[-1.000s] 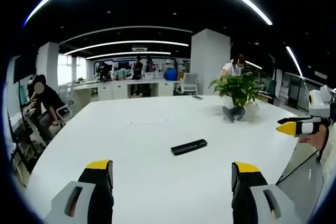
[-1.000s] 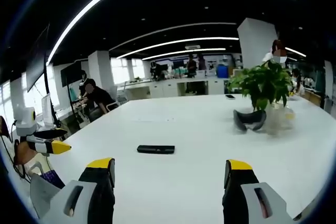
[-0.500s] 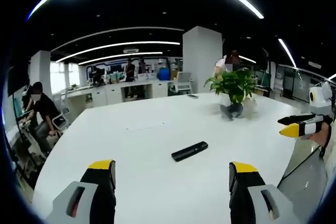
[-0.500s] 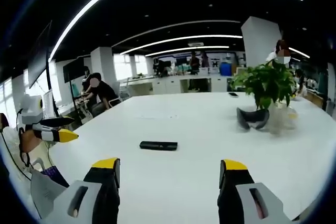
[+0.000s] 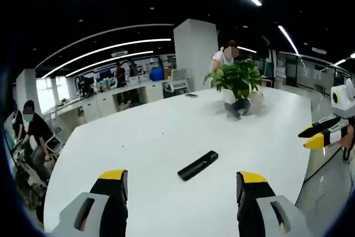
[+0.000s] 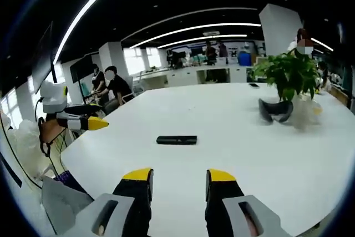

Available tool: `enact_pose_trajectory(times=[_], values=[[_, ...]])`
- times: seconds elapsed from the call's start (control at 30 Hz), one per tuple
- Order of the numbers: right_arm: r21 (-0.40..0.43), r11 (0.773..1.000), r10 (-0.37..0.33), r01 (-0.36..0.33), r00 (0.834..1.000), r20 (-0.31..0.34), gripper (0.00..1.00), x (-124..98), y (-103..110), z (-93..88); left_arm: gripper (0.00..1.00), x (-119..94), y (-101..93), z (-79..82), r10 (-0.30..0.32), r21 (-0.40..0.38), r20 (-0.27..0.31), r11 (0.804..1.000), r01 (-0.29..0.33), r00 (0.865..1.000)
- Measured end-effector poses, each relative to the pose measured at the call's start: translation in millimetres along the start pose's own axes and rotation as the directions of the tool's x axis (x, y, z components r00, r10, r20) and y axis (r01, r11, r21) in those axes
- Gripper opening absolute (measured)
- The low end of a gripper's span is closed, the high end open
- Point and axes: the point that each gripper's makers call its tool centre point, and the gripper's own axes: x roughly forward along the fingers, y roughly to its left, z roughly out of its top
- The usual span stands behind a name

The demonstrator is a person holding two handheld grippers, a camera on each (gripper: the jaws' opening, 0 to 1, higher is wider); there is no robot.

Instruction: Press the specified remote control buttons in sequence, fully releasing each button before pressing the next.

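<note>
Remote (image 5: 198, 165) lies flat on white tabletop (image 5: 138, 154), approx 12 o'clock of left tongs (image 5: 182, 184), jaws wide apart, nothing held. Right tongs (image 6: 178, 178) hover w/ narrow gap, remote well ahead. Potted plant (image 6: 287, 76) approx 2 o'clock, far side.

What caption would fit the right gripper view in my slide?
Right hand-held gripper, jaws partly open, faces a black remote control lying on a white table.

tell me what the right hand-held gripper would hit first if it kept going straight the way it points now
Probably the black remote, which lies flat on the white table almost dead ahead of the right hand-held gripper. Nothing stands between them, though depth is hard to judge; aimed lower, it would meet bare tabletop first.
</note>
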Motion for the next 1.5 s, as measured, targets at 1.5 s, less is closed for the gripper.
enact_pose_trajectory(times=[1.5], values=[[0.053,0.998,-0.030,0.041,0.980,-0.196,0.00,1,-35,-24.6,0.59,183,-12.9,-76.5,-0.329,0.233,-0.511,0.837,0.496,0.795]])
